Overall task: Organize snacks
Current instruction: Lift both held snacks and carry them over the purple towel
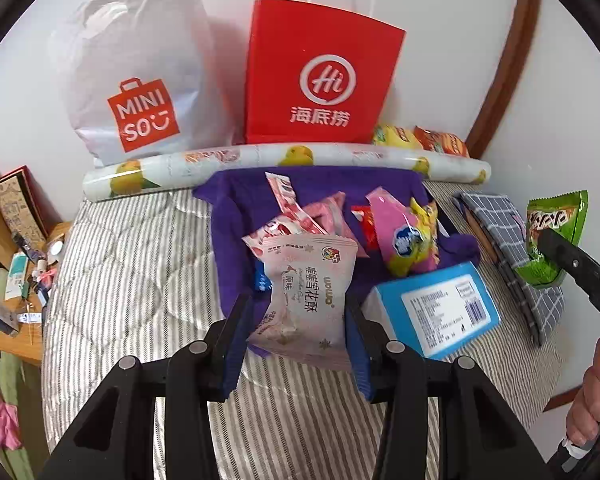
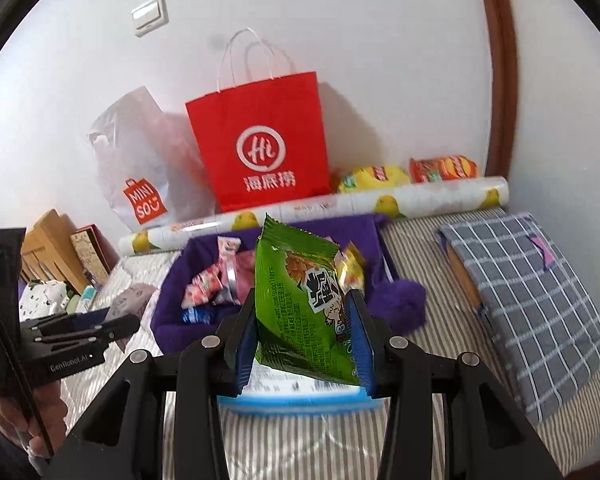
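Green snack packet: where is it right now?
The green snack packet is clamped upright in the right tool, centre of the right wrist view, raised in front of the purple basket and above the blue box.

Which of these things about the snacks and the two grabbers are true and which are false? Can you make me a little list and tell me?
1. The left gripper holds a pale pink snack packet between its jaws. True.
2. The right gripper holds a blue box. False: it holds a green snack packet; the blue box lies on the striped bedding.
3. The red paper bag stands against the wall. True.
4. The purple container has no snacks in it. False: several pink and yellow packets lie inside it.
5. A roll printed with yellow fruit lies in front of the red bag. True.
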The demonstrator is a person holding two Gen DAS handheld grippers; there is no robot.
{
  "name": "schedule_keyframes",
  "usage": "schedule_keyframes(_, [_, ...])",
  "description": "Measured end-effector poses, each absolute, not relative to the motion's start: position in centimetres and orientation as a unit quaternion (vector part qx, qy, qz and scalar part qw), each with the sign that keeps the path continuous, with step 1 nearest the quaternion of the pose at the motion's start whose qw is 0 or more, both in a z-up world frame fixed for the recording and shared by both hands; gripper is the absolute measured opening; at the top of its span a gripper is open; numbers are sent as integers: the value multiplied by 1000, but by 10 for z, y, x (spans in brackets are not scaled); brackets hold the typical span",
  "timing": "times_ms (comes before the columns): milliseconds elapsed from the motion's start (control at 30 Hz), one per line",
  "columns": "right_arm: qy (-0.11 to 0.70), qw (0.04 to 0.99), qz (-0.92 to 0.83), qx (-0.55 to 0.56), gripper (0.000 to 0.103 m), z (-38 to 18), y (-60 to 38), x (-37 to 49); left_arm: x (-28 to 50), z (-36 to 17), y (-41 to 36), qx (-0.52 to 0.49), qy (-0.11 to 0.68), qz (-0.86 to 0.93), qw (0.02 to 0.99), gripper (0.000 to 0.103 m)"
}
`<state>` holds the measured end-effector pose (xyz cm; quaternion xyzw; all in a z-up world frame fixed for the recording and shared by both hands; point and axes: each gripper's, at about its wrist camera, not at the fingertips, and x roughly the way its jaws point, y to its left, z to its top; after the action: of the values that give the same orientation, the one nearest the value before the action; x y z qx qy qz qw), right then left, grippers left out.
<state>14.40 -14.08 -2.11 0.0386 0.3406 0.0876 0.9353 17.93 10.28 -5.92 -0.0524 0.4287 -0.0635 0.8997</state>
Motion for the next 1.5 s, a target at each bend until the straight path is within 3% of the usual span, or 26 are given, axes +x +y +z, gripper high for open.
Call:
schedule_keyframes(967, [352, 927, 125, 24, 41, -22, -145, 260, 272, -31, 72, -68, 420, -46, 904, 42])
schedule_keyframes(1500, [359, 925, 126, 13, 41, -41, -141, 303, 316, -43, 66, -60, 435, -44, 897, 43])
